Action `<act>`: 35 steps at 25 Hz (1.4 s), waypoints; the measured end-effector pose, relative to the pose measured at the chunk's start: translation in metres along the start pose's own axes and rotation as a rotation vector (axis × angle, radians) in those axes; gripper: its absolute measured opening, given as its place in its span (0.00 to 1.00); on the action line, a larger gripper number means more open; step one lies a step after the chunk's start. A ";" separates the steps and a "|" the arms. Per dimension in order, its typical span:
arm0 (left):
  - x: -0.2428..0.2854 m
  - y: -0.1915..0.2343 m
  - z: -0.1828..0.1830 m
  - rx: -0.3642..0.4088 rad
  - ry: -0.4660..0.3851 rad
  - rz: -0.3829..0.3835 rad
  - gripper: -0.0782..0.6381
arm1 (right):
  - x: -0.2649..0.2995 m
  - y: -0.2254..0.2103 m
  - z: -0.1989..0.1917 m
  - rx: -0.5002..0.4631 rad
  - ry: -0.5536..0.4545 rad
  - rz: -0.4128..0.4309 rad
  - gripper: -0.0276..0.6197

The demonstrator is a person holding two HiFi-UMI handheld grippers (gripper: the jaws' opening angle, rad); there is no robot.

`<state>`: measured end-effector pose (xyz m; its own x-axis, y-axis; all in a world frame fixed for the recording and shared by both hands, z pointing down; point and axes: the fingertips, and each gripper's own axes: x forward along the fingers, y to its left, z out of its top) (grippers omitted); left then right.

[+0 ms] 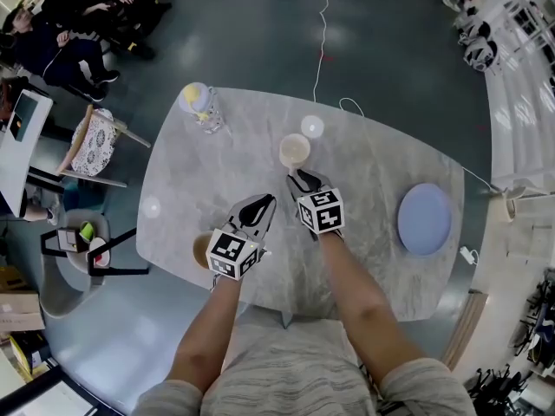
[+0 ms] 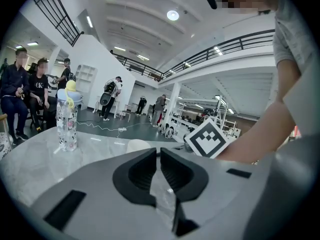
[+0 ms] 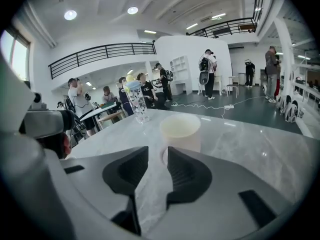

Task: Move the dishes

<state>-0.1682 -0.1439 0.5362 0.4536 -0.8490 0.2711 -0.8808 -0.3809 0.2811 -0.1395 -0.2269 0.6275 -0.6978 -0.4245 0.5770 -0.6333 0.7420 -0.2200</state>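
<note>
A cream cup (image 1: 295,150) stands near the middle of the grey marble table (image 1: 373,267). My right gripper (image 1: 301,180) sits just short of it. In the right gripper view the jaws (image 3: 157,154) stand open with nothing between them, and the cup (image 3: 180,129) rises right behind their tips. My left gripper (image 1: 260,206) hovers to the left, its jaws (image 2: 158,154) shut and empty, with the cup (image 2: 137,145) beyond them. A blue plate (image 1: 425,218) lies at the right. A brownish bowl (image 1: 200,248) peeks out at the table's near edge, partly hidden under the left gripper.
A clear water bottle (image 1: 201,107) with a yellow top stands at the table's far left corner. A small pale round dish (image 1: 312,126) lies behind the cup. Chairs (image 1: 94,144) and seated people (image 1: 61,42) are off to the left. A white cable (image 1: 323,33) runs over the floor.
</note>
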 end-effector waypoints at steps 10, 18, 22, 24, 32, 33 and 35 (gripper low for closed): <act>0.005 0.004 -0.005 -0.002 0.028 -0.022 0.14 | 0.026 -0.009 -0.004 0.020 0.053 -0.003 0.23; 0.008 0.002 -0.006 0.014 0.040 -0.044 0.14 | 0.031 -0.006 -0.005 0.078 0.039 0.032 0.18; 0.009 0.000 -0.007 0.016 0.049 -0.046 0.14 | 0.029 -0.008 -0.005 0.103 0.035 0.020 0.15; 0.011 -0.002 -0.008 0.018 0.050 -0.048 0.14 | 0.027 -0.012 -0.006 0.103 0.036 0.010 0.14; 0.020 -0.017 -0.010 0.025 0.057 -0.072 0.14 | 0.008 -0.021 -0.014 0.063 0.047 -0.005 0.13; 0.022 -0.020 -0.010 0.026 0.058 -0.078 0.14 | 0.005 -0.023 -0.014 0.062 0.043 -0.009 0.13; 0.025 -0.025 -0.010 0.032 0.059 -0.090 0.14 | -0.001 -0.027 -0.015 0.058 0.037 -0.017 0.13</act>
<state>-0.1329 -0.1521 0.5453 0.5376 -0.7879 0.3003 -0.8396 -0.4672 0.2771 -0.1173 -0.2389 0.6447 -0.6750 -0.4164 0.6091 -0.6638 0.7030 -0.2551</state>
